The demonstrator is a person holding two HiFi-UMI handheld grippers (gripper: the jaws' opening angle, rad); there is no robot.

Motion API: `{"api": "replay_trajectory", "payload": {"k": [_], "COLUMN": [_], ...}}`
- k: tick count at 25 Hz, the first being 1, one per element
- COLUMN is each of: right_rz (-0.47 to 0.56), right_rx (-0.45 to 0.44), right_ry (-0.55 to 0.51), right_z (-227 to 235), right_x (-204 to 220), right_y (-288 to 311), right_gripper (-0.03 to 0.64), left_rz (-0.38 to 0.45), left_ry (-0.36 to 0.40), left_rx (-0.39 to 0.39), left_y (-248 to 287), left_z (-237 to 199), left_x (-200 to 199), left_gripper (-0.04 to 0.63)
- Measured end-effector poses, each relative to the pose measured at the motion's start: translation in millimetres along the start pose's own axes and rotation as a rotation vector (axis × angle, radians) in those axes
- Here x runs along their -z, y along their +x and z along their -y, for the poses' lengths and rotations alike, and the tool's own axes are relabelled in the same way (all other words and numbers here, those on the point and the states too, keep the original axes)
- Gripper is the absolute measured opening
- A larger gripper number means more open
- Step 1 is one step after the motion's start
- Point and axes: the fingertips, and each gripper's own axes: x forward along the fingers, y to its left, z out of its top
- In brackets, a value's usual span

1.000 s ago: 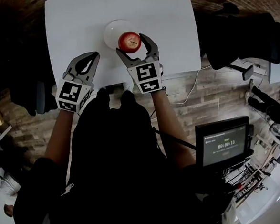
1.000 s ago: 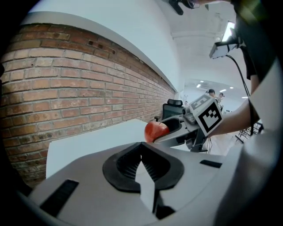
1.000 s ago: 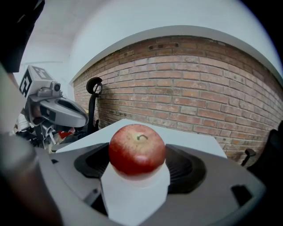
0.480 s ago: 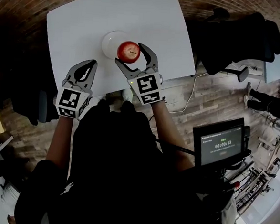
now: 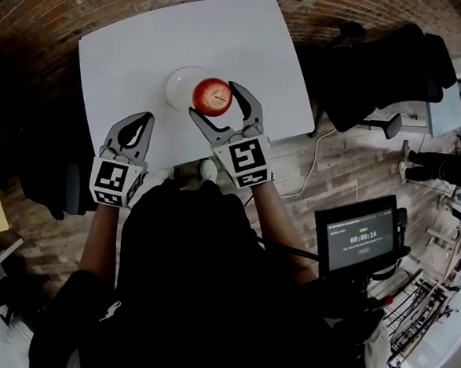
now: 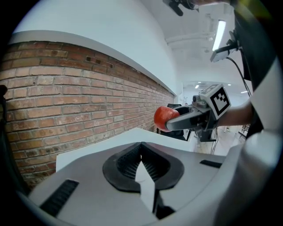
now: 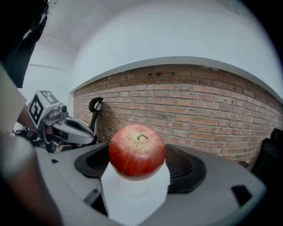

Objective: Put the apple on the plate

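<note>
A red apple is gripped between the jaws of my right gripper, held in the air over the right rim of the white plate on the white table. In the right gripper view the apple fills the gap between the jaws, with the plate showing pale below it. My left gripper hovers at the table's near edge, left of the plate, shut with nothing in it. Its view shows the closed jaws, with the apple and the right gripper beyond them.
Black chairs stand to the right of the table. A monitor with a timer is at the lower right, and a cable runs over the brick-patterned floor. The plate is the only thing lying on the table.
The head view has shifted a little. The right gripper still holds the apple over the plate's right edge, and the left gripper has barely moved.
</note>
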Motion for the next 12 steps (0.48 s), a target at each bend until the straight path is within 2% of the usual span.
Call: {"api": "replay_trajectory", "payload": {"k": [12], "right_rz": [0.047], "right_rx": [0.001], "right_ry": [0.019], "right_z": [1], "right_x": [-23], "right_y": [-12], "right_gripper": [0.383], "left_rz": [0.019], "left_ry": [0.008], "left_rx": [-0.013], "left_y": [-6], "left_z": [-6], "left_x": [-10], "left_gripper": [0.008]}}
